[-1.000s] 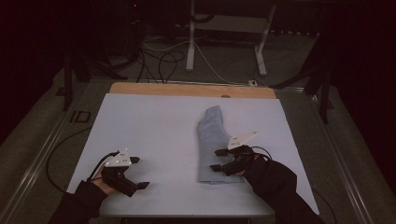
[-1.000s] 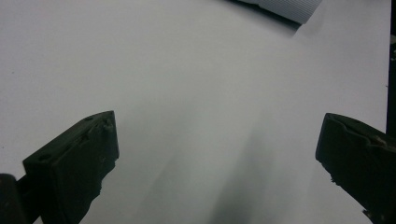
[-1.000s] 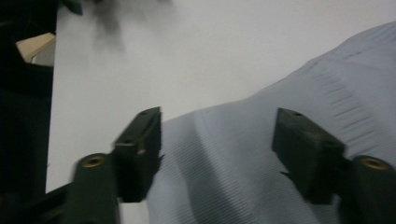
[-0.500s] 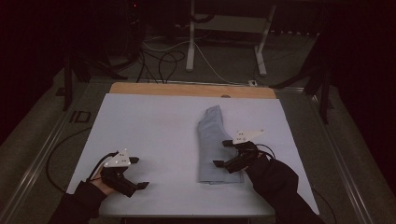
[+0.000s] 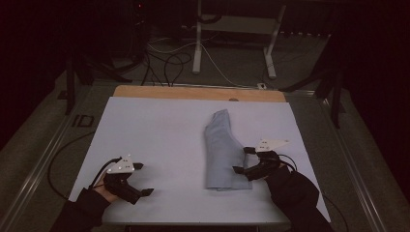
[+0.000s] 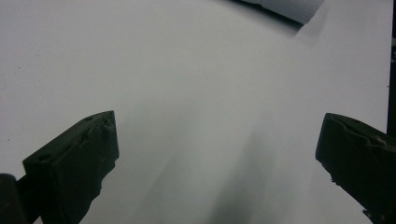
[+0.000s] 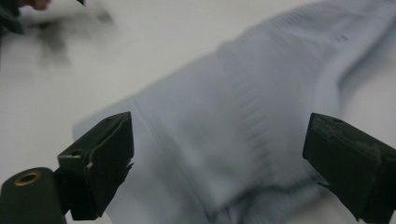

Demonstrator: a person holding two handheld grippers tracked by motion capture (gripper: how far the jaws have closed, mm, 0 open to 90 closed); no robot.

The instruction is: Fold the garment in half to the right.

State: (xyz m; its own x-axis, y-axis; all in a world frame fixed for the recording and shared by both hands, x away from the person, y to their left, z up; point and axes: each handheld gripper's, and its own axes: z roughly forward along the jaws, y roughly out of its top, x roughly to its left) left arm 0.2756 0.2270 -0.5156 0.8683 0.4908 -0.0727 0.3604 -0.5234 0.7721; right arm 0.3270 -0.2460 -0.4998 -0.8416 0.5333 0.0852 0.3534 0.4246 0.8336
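A pale blue sock lies flat on the white table sheet, its cuff end toward me. My right gripper sits at the sock's right edge near the cuff, open, jaws wide apart and nothing between them. In the right gripper view the ribbed sock spreads just ahead of the open jaws, blurred. My left gripper rests open at the near left of the sheet, well apart from the sock. The left gripper view has bare sheet between its jaws and a ribbed corner of the sock far off.
A wooden strip borders the sheet's far edge. Beyond the table stand a white stand's legs and loose cables on the floor. Dark frame posts stand at the right.
My right gripper has slid away from me along the sock's right edge toward the table's right side. The left gripper has stayed put.
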